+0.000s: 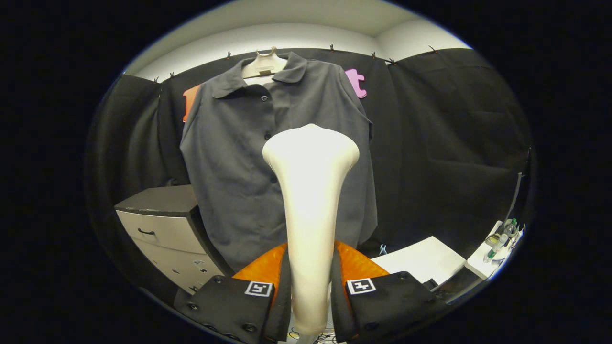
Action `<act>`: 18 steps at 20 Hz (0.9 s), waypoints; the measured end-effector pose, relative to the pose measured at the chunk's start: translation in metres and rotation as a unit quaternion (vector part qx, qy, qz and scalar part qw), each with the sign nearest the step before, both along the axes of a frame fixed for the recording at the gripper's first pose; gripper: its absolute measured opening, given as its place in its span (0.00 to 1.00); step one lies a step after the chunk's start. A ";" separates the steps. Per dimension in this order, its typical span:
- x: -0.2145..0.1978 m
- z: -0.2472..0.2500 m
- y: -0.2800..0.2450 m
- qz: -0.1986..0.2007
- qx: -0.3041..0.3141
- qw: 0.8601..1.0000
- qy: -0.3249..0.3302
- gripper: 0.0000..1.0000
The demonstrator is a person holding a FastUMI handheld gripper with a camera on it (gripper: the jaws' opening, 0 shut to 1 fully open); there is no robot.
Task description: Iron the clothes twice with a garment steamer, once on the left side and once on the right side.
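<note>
One cream-white plastic garment steamer (310,200) stands upright between the two fingers of the gripper (310,282) we hold — both fingers press against its narrow handle, one on each side, so the gripper is closed on it. The steamer widens upward into a flat, rounded head, which we see in front of the middle of a dark grey short-sleeved button-up shirt (239,167). We cannot tell whether the head touches the cloth or sits just short of it.

The shirt hangs on a pale plastic hanger (264,64) against the black cloth wall (444,143) of the booth, its collar open and its row of small dark buttons running down behind the steamer.

To the left of the shirt, and partly behind its hem, we see a light grey drawer cabinet with a dark top (162,224) and a dark handle on its upper drawer. To the right, beyond the fingers, lies a white tabletop (420,260); further right, on another white surface, stands a small clear bottle with a green cap (497,244) among small items too blurred to name. Above the cloth wall runs a pale wall — and a white ceiling.
</note>
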State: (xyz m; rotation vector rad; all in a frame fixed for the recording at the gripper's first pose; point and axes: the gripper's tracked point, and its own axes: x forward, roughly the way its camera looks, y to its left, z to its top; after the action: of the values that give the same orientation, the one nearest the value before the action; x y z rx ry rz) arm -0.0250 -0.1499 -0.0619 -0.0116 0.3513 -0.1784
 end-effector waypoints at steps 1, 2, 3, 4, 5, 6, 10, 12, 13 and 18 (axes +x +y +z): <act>-0.001 0.007 0.007 0.001 -0.004 1.000 -0.007 0.43; -0.002 0.014 0.014 0.004 -0.006 1.000 -0.013 0.43; 0.000 0.021 0.022 0.008 -0.007 1.000 -0.021 0.43; 0.000 0.028 0.028 0.010 -0.008 1.000 -0.027 0.43; 0.000 0.033 0.034 0.014 -0.009 0.999 -0.032 0.43; 0.002 0.040 0.040 0.017 -0.007 0.999 -0.039 0.43; -0.002 0.065 0.062 0.027 -0.012 0.998 -0.061 0.43; -0.004 0.069 0.071 0.032 -0.013 0.997 -0.066 0.43; -0.006 0.070 0.073 0.032 -0.013 0.997 -0.067 0.43; -0.011 0.063 0.080 0.026 -0.015 0.998 -0.063 0.42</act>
State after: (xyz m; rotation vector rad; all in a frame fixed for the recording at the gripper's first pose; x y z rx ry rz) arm -0.0361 -0.0702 0.0013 -0.0384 0.2221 -0.1310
